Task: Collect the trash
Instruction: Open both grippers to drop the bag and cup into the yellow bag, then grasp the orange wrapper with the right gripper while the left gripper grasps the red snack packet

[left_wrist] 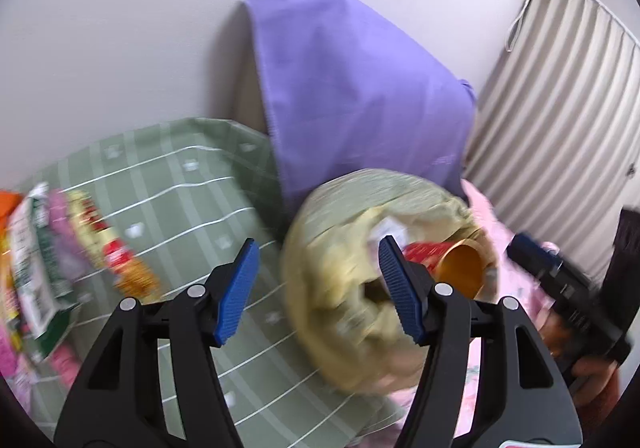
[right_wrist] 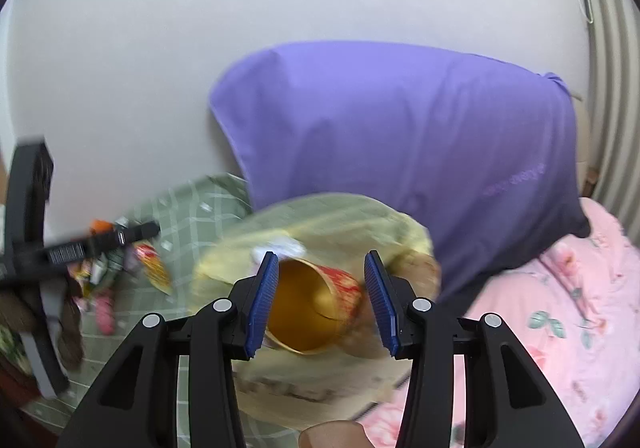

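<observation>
We see a bed with a green checked sheet [left_wrist: 192,184] spread over it, and a pink floral quilt [right_wrist: 568,288] beside that. On the sheet lies a blurred heap of snack wrappers [left_wrist: 52,256]; a yellow-green bag [left_wrist: 348,288] sits where sheet meets quilt, and a purple pillow [right_wrist: 400,136] leans up behind.

one cup [right_wrist: 316,304], one bag [right_wrist: 320,224] — two grippers [left_wrist: 316,292]

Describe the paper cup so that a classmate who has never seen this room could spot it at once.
Find the purple pillow leaning on the wall. Below it sits a yellow-green bag, and the paper cup lies on its side in the bag's mouth. Its red printed outside and shiny gold inside mark it out.
</observation>
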